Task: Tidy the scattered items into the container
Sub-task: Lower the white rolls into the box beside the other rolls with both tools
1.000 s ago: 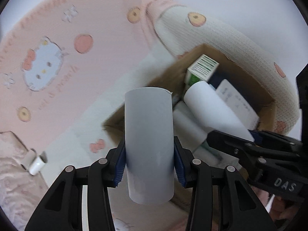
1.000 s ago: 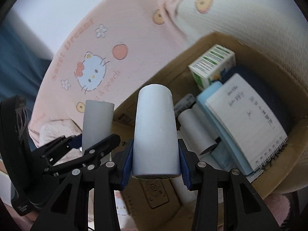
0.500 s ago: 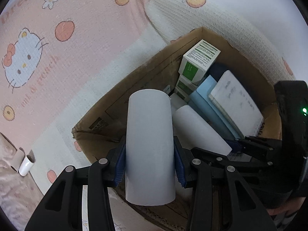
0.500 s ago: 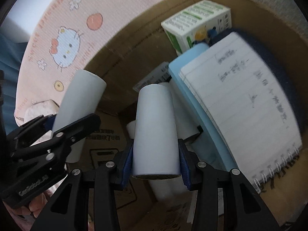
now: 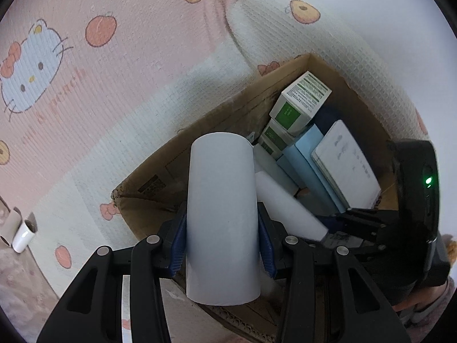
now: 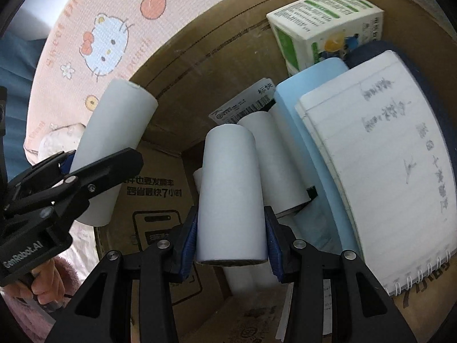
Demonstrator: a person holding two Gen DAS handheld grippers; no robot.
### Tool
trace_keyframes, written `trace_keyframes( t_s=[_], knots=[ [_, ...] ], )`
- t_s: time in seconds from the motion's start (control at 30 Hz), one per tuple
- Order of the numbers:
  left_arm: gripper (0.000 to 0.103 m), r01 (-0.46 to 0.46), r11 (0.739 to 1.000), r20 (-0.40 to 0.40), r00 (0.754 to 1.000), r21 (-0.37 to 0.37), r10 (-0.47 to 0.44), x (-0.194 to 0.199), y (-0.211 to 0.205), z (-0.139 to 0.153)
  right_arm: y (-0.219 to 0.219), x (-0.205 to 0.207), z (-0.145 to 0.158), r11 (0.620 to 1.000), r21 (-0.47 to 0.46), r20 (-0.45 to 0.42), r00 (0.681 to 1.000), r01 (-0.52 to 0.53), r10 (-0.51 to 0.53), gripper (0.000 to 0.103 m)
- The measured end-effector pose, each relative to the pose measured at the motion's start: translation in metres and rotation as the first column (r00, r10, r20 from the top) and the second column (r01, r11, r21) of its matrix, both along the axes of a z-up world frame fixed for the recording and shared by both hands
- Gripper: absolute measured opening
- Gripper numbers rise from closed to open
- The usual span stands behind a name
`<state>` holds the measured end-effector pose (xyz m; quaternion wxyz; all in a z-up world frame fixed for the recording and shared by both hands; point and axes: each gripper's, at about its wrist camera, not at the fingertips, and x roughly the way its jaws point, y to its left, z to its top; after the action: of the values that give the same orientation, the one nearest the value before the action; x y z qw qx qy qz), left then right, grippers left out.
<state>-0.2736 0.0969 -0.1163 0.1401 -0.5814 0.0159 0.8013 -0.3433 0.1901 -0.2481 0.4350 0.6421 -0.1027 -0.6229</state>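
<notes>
both hands have come down toward the cardboard box over the last second: a second ago the right gripper looked at the box from above its rim, and now it is inside the opening, its fingers partly open and pressed on a white roll that hangs over the rolls already lying in the box. the left gripper has also sunk and closed in, its fingers clamped part-open on a second white roll, which now sits over the near corner of the box rather than over the bedspread. my reading is that both rolls are about ready to be let go, the right one first. inside, a green-and-white carton stands at the far wall, with a light blue pad and a spiral notebook leaning along the right side and a labelled packet behind the rolls. the free floor is on the left, so the two grippers work close together and could knock one another. in the left wrist view two small tubes lie on the bed beyond the box, well apart from it, probably left to collect.
</notes>
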Motion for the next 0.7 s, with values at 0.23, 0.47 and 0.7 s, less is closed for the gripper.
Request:
trace_keyframes(
  t_s=[0.23,0.47,0.7],
  knots=[
    [0.047,-0.004,1.0,-0.004,1.0,0.018,0.004,-0.002,-0.003,0.001,-0.029,0.004,-0.004,0.992,0.08,-0.001,0.995,-0.101,0.102,0.04],
    [0.047,0.001,0.999,0.011,1.0,0.05,-0.001,-0.006,-0.009,-0.001,-0.055,0.015,-0.005,0.96,0.21,-0.062,0.978,-0.184,0.201,0.04],
    [0.047,0.017,0.997,0.027,0.999,0.071,-0.019,-0.008,-0.01,-0.004,-0.052,0.012,-0.018,0.959,0.225,0.011,0.985,-0.172,0.174,0.041]
  ],
)
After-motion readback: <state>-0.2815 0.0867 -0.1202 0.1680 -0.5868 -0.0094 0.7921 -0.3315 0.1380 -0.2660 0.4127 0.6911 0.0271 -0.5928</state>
